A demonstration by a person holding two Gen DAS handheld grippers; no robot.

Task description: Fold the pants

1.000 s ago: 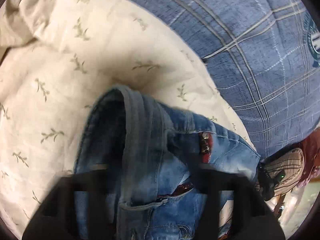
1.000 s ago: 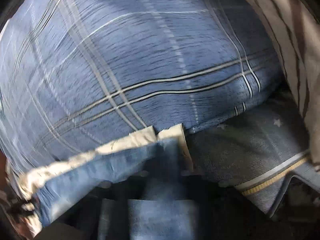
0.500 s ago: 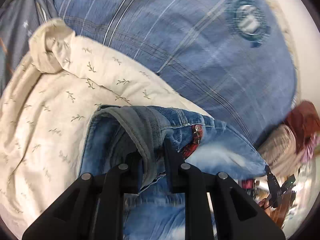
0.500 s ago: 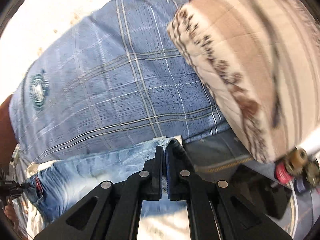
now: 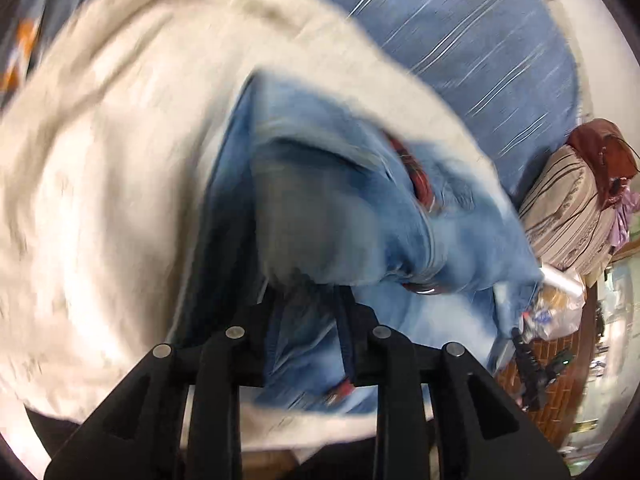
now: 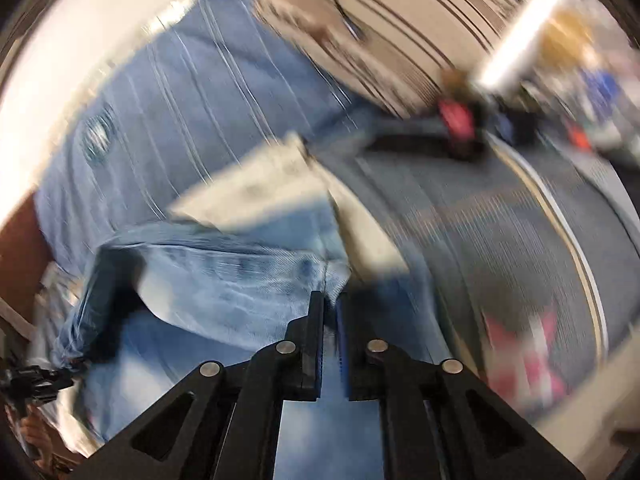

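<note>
Light blue jeans (image 5: pixel 340 200) hang bunched over a cream leaf-print sheet (image 5: pixel 100 200) in the blurred left wrist view. My left gripper (image 5: pixel 308 296) has a thick fold of the waist end between its fingers, and its jaws are opening. In the right wrist view the jeans (image 6: pixel 224 280) stretch off to the left. Their edge runs into the tips of my right gripper (image 6: pixel 330 300), whose jaws are opening by a narrow gap with the denim still between them. A corner of the cream sheet (image 6: pixel 260 188) lies just beyond.
Blue plaid bedding (image 5: pixel 460 40) covers the far side and fills the upper left (image 6: pixel 180 100) of the right wrist view. A striped pillow (image 5: pixel 568 208) sits at the right, with clutter on a brown surface (image 5: pixel 552 360) below it. A grey cover (image 6: pixel 500 240) with a pink star lies right.
Both grippers swept sideways with the jeans, and both views are now blurred. The right fingers, tight together before, show a slit. The grey cover and pink star have come into the right view.
</note>
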